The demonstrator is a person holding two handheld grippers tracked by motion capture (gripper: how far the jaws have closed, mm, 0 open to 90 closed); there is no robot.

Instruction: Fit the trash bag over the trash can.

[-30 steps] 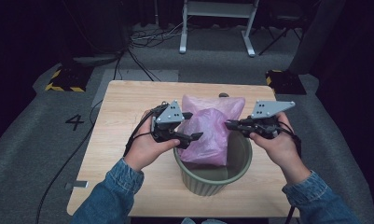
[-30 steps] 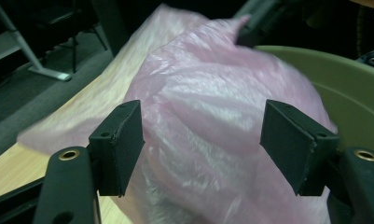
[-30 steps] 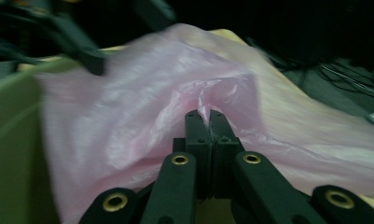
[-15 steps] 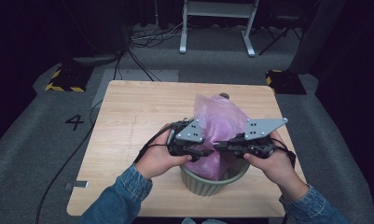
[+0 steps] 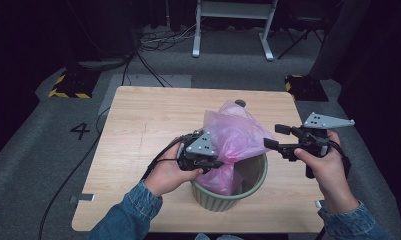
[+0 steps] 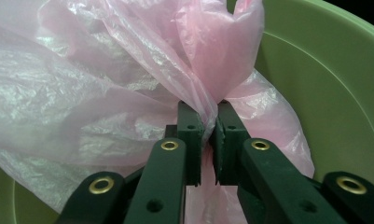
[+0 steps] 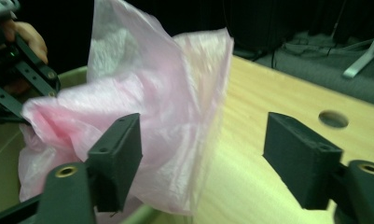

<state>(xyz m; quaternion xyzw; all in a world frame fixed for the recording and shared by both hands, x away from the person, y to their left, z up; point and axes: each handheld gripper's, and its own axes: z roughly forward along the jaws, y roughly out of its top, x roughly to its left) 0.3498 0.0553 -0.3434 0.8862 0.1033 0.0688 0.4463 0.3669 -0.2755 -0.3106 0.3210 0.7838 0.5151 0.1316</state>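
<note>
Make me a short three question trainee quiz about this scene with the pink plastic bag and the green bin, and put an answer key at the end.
1. True or false: the left gripper is shut on a bunched fold of the thin pink plastic bag.
2. Multiple choice: in the high view, where is the right gripper? A) inside the round pale green plastic bin; B) above the wooden table, beside the bag, jaws apart; C) clamped on the bin's rim.
3. Short answer: where does the lower part of the bag sit?

Key
1. True; the left gripper view shows plastic pinched between the pads.
2. B; nothing is pressed between its jaws, which have just been opening.
3. Inside the bin, with its top rising above the rim.
</note>
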